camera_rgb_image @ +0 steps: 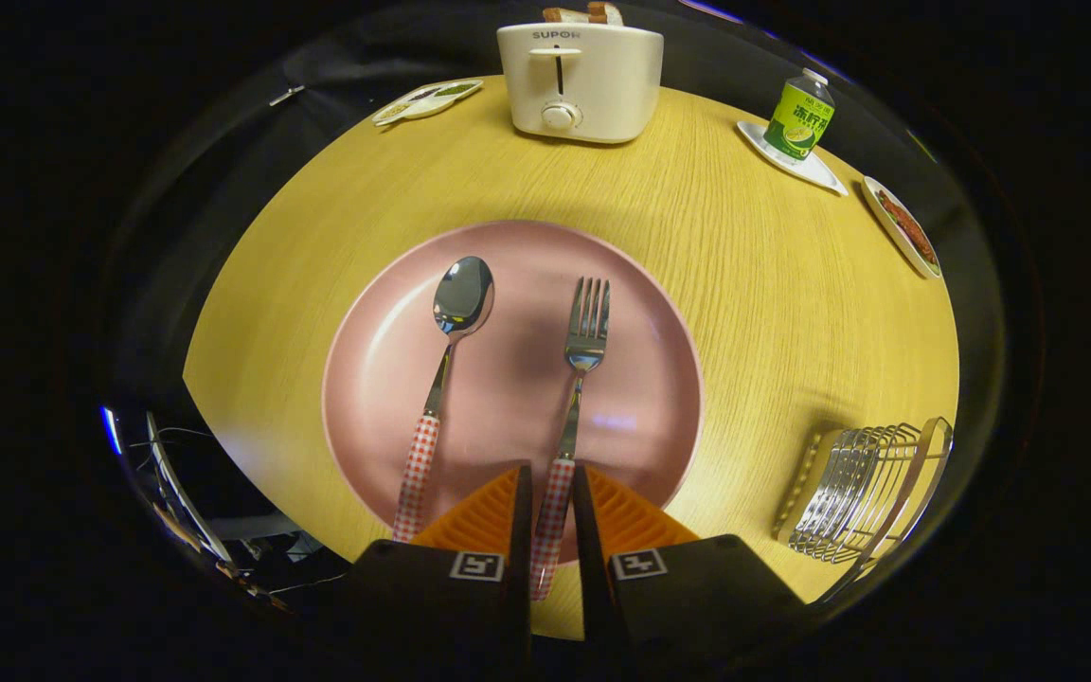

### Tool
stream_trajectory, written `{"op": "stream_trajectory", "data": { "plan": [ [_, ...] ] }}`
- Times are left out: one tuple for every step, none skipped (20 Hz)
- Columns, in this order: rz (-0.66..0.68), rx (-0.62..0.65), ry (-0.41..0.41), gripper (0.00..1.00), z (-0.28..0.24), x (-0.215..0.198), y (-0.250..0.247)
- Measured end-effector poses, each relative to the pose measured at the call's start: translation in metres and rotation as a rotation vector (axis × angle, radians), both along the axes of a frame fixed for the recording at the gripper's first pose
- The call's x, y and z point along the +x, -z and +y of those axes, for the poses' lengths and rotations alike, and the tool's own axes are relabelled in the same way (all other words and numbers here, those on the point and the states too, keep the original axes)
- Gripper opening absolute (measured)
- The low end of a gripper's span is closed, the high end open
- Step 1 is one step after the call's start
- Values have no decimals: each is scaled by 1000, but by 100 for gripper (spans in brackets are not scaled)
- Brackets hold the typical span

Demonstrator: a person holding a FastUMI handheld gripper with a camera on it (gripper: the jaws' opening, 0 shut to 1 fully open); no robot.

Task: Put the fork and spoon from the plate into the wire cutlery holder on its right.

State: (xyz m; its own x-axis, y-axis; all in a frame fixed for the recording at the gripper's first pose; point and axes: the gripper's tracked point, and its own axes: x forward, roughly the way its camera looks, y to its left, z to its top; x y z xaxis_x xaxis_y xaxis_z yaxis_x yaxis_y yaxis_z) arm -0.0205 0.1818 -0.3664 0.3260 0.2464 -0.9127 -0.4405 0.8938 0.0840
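A pink plate [640, 313] lies on the round wooden table just ahead of me. On it a spoon [458, 308] rests on the left and a fork [586, 327] on the right, both with red-checked handles pointing toward me. My gripper [552, 478] has its two fingers closed in on the fork's handle at the plate's near rim, one on each side and pressing on it. The fork still lies flat on the plate. The wire cutlery holder [863, 488] stands to the right of the plate, near the table's edge.
A white toaster [580, 83] with bread in it stands at the far side of the table. A green bottle [799, 117] on a small white dish sits far right, with a dish of food [905, 227] beside it. A small tray [427, 100] lies far left.
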Motion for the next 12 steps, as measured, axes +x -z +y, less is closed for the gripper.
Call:
{"op": "stream_trajectory", "data": {
  "plan": [
    [11,-3,5,23,-2,2,-1],
    [20,0,16,19,-3,2,1],
    [39,6,16,14,-2,0,-1],
    [49,11,11,13,-3,-1,-1],
    [61,13,8,12,-6,-2,-3],
    [63,16,10,12,-10,-2,-8],
    [62,19,9,12,-15,-3,-12],
    [64,29,8,12,-20,-4,-19],
    [63,42,3,12,-26,-6,-29],
    [62,49,-6,12,-35,-7,-41],
    [60,56,-18,12,-46,-8,-55],
    [56,58,-31,12,-58,-9,-68]
  ]
}}
